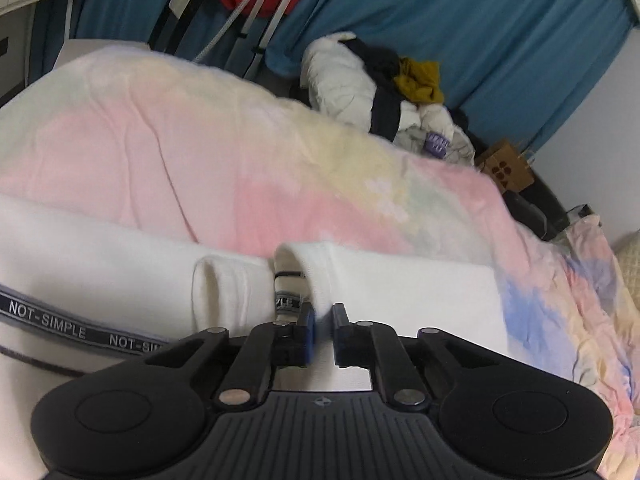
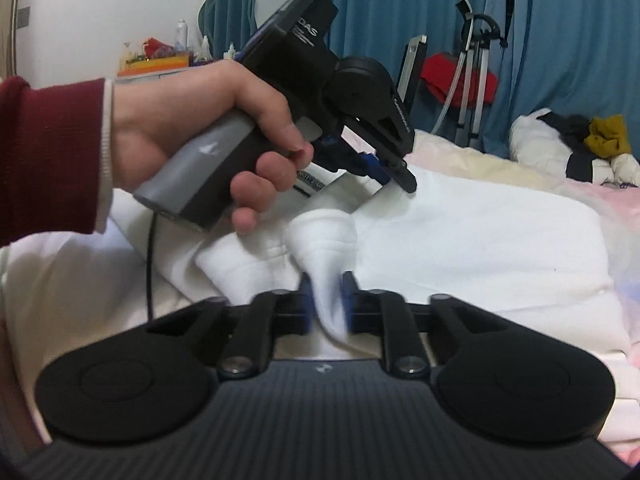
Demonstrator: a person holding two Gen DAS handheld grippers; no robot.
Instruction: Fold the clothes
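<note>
Right wrist view: a white garment [image 2: 460,240] lies spread on the pastel bedspread [image 1: 240,152], its collar edge pinched between the nearly closed right gripper [image 2: 326,300], while the left gripper [image 2: 394,174], jaws almost together, grips cloth just beyond.

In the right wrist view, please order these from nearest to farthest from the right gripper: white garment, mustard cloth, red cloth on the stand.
From the right gripper:
1. White garment, pinched between its fingers.
2. Mustard cloth, on the pile, far right.
3. Red cloth, on the stand by the curtain.
</note>
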